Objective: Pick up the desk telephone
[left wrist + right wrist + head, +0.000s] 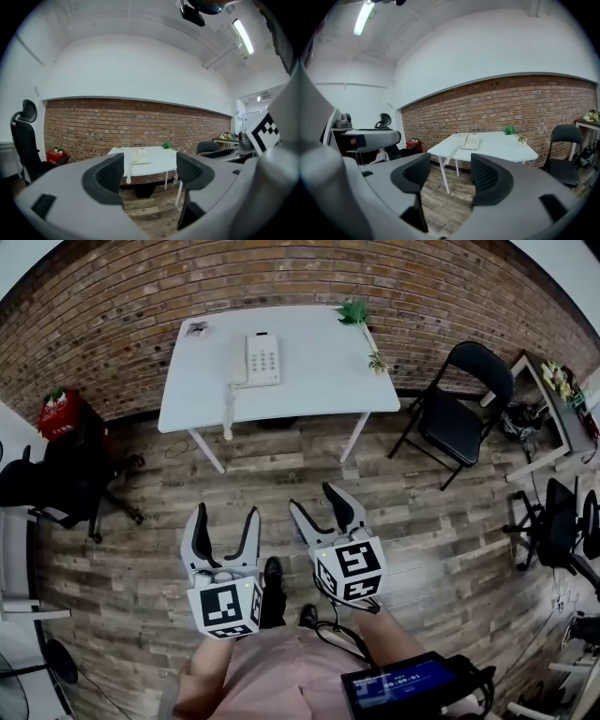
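Smooth white plastic telephone; matt white table; rough brick wall; wood-plank floor.

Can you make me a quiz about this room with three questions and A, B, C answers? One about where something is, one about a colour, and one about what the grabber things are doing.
1. Where is the telephone?
A) on the white table
B) in a drawer
C) on a shelf

2. What colour is the folding chair beside the table?
A) red
B) black
C) yellow

3. How are the left gripper and the right gripper?
A) both shut on the telephone
B) one shut on a cup
C) both open and empty

Answers:
1 A: the telephone lies flat on the tabletop.
2 B: its seat, back and frame are all black.
3 C: each gripper's jaws stand apart with nothing between them, well short of the table.
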{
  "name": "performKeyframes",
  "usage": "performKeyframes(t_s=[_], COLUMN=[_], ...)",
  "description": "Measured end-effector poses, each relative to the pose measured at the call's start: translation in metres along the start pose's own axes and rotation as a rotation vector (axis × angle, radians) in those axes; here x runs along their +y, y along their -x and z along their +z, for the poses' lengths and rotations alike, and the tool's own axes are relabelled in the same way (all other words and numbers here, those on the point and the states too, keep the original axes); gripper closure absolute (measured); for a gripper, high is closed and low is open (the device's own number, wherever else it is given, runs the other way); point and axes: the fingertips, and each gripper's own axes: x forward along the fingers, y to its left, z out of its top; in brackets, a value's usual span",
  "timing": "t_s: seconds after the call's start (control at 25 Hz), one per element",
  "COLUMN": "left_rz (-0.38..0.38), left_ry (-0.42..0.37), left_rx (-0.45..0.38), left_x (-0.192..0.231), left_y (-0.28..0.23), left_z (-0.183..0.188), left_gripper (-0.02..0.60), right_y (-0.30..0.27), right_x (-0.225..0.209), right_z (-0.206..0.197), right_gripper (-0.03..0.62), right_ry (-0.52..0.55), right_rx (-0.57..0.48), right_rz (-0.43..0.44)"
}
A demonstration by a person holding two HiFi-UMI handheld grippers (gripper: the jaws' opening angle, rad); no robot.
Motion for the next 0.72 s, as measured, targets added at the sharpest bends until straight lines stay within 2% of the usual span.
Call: performKeyframes(t_s=[0.28,0.72], left_rz=[-0.016,-0.056], left_ry=[-0.005,-0.013], left_rx=[-0.016,-0.032], left_x=[0.044,0.094], left_y=[-0.081,-0.165], left_z=[0.019,0.035], left_gripper=[0.224,0.224], right_y=[-0.081,-0.167], right_x=[-0.015,-0.032], right_z=[0.035,0.082], right_gripper=[0.319,0.327], right_ry=[0.010,0.014], right_rx=[-0.013,-0.054], right_rz=[-0.006,-0.042])
